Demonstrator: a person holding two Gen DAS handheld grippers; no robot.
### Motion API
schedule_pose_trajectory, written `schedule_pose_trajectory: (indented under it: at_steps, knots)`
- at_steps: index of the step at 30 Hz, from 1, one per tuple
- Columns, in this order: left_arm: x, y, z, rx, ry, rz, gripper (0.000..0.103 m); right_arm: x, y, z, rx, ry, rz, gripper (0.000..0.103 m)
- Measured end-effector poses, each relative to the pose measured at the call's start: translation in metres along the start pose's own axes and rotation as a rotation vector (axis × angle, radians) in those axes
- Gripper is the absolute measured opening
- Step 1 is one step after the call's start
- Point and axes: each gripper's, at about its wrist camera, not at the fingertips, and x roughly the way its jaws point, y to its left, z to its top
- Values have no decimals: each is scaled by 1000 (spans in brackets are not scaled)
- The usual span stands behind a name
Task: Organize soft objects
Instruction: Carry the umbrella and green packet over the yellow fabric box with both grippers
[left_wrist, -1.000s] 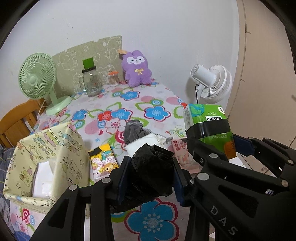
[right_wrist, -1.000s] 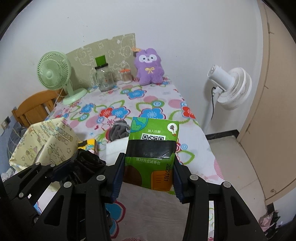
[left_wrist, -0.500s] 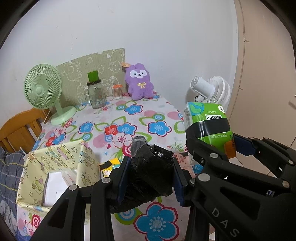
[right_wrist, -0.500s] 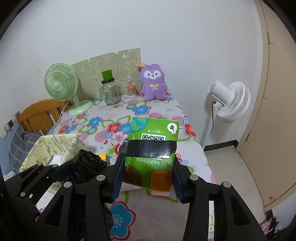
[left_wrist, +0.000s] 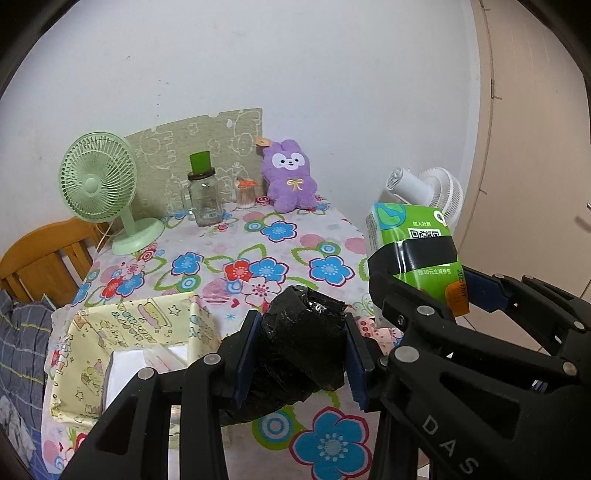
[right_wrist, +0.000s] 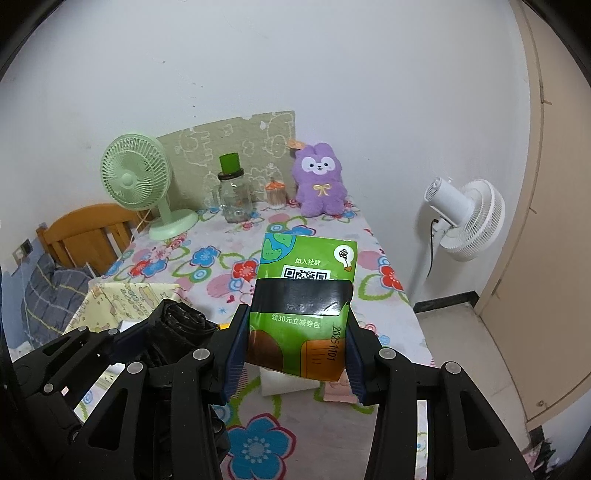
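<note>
My left gripper (left_wrist: 301, 352) is shut on a crumpled black plastic bundle (left_wrist: 303, 332), held above the flowered table (left_wrist: 258, 243). My right gripper (right_wrist: 291, 354) is shut on a green tissue pack (right_wrist: 306, 291) with a black band and a QR code, held upright. In the left wrist view the green pack (left_wrist: 413, 243) shows at the right, and in the right wrist view the black bundle (right_wrist: 177, 321) shows at the left. A yellow patterned box (left_wrist: 136, 332) with white packs inside sits below left. A purple plush rabbit (left_wrist: 290, 181) sits at the table's far end.
A green desk fan (left_wrist: 99, 181), a glass jar with a green lid (left_wrist: 203, 199) and a small jar (left_wrist: 245, 192) stand at the back by a green panel. A white floor fan (right_wrist: 465, 218) stands right of the table. A wooden chair (right_wrist: 85, 236) is at left. White and pink packs (right_wrist: 332, 387) lie under the green pack.
Both grippers have risen with their loads, so the table looks lower and farther. The grey cloth and small yellow pack near the box have slipped behind the grippers.
</note>
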Motion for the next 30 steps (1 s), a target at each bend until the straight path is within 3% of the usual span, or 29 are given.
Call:
schedule_pose_trajectory:
  at_steps: [30]
  knots:
    - [-1, 95, -7, -87, 4, 91, 43, 36, 90, 12, -71, 28, 104, 49]
